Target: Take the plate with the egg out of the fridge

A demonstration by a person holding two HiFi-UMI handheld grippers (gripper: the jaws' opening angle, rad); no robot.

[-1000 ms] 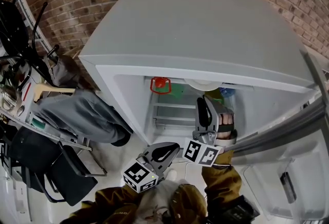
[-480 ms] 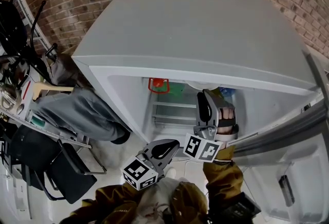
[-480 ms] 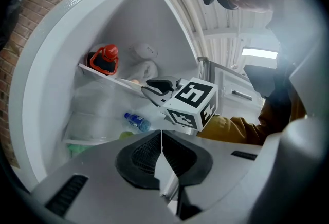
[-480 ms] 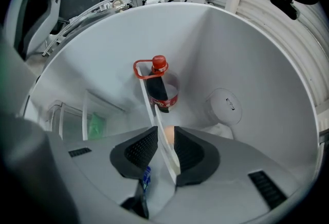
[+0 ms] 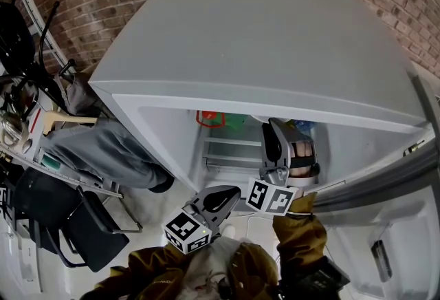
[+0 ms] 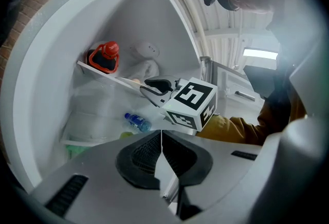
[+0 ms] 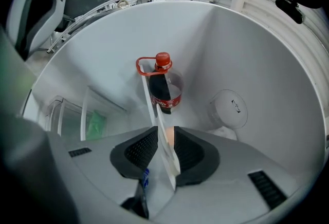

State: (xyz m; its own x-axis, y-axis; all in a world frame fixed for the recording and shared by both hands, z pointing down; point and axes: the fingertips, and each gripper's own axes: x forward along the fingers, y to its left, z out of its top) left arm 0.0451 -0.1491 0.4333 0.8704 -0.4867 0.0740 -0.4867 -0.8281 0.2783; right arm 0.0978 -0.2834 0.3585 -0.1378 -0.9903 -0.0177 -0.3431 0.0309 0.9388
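Edge-on between my right gripper's (image 7: 165, 133) jaws is a thin white plate (image 7: 167, 164), with a pale egg (image 7: 169, 138) on it. The jaws are shut on its rim. In the head view the right gripper (image 5: 276, 137) reaches into the open fridge (image 5: 275, 37) at the top shelf; the fridge's top edge hides the plate there. My left gripper (image 5: 227, 197) hangs lower, outside the fridge, shut and holding nothing. In the left gripper view its pads (image 6: 149, 153) touch, and the right gripper's marker cube (image 6: 190, 103) shows ahead.
A dark bottle with a red cap (image 7: 163, 87) stands on the same shelf behind the plate. A small blue water bottle (image 6: 136, 122) and a green item (image 7: 95, 123) lie lower down. The fridge door (image 5: 385, 181) is open at right. A black chair (image 5: 89, 230) and clutter stand at left.
The head view has drifted, so the fridge top covers more of the shelf. The right gripper sits slightly higher at the shelf; the left gripper has barely moved.
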